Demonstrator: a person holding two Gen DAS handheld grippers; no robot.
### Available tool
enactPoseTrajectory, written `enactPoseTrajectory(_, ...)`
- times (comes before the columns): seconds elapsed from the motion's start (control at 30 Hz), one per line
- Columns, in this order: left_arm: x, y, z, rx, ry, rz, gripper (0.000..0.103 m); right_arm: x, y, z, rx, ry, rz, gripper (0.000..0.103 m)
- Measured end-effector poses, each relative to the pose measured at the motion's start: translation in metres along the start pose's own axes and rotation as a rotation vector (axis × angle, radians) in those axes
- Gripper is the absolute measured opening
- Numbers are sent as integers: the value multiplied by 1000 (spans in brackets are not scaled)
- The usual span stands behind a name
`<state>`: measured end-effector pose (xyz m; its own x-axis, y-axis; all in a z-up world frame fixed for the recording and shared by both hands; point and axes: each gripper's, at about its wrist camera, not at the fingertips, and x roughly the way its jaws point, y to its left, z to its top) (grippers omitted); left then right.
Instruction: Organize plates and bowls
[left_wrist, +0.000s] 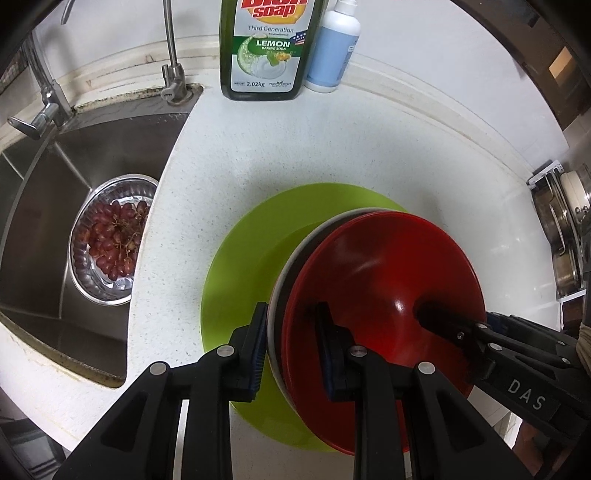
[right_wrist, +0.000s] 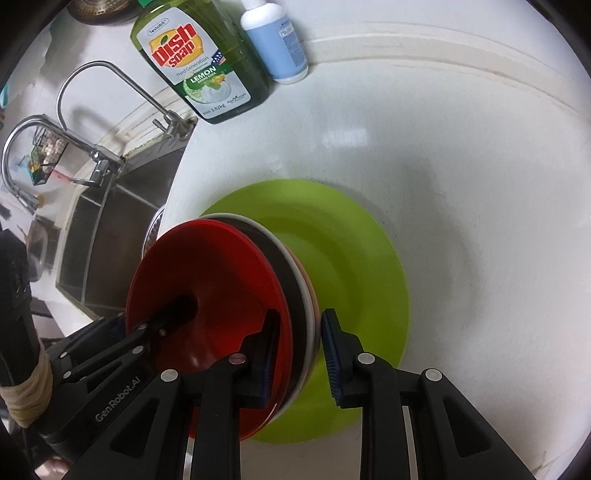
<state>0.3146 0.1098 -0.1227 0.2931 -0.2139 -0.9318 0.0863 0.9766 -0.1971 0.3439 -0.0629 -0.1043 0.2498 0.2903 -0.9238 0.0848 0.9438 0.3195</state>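
Observation:
A stack of nested bowls, with a red bowl (left_wrist: 388, 266) (right_wrist: 207, 273) on top and a white bowl (left_wrist: 291, 258) (right_wrist: 308, 295) outermost, hangs over a lime green plate (left_wrist: 251, 240) (right_wrist: 351, 258) on the white counter. My left gripper (left_wrist: 291, 314) straddles the stack's left rim, one finger outside and one inside the red bowl, shut on it. My right gripper (right_wrist: 301, 325) clamps the opposite rim the same way. Each gripper also shows in the other's view: the right gripper (left_wrist: 461, 332) and the left gripper (right_wrist: 166, 317) reach into the red bowl. The lower bowls are mostly hidden.
A steel sink (left_wrist: 37, 221) lies to the left, holding a metal colander of red grapes (left_wrist: 114, 240). Taps (left_wrist: 173, 74) stand at its back corner. A dish soap bottle (left_wrist: 266, 48) and a blue bottle (left_wrist: 332, 48) stand against the wall. A rack with pots (left_wrist: 565, 236) is far right.

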Motion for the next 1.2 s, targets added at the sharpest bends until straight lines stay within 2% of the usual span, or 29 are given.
enactPoseTrajectory(0.1, 0, 1, 0, 5, -4, -5, 24, -1, 1, 1, -11, -17, -4, 26)
enactPoseTrajectory(0.17, -1, 2, 0, 7, -12, -7, 26, -1, 2, 0, -26, -29, 0, 33)
enactPoseTrajectory(0.4, -19, 1, -4, 34, -91, 35, 46, -14, 8, -8, -64, -105, -34, 46)
enactPoseTrajectory(0.63, -51, -1, -17, 91, -201, 69, 58, -49, 12, -31, -100, -233, -78, 54)
enactPoseTrajectory(0.73, -64, -5, -26, 107, -242, 75, 65, -66, 12, -41, -109, -291, -78, 61)
enactPoseTrajectory(0.87, -84, -12, -46, 124, -323, 88, 75, -87, 7, -60, -123, -369, -74, 73)
enactPoseTrajectory(1.0, -105, -23, -72, 126, -438, 125, 87, -106, -1, -83, -130, -452, -85, 78)
enactPoseTrajectory(1.2, -131, -41, -118, 141, -569, 190, 97, -134, -12, -123, -157, -576, -112, 82)
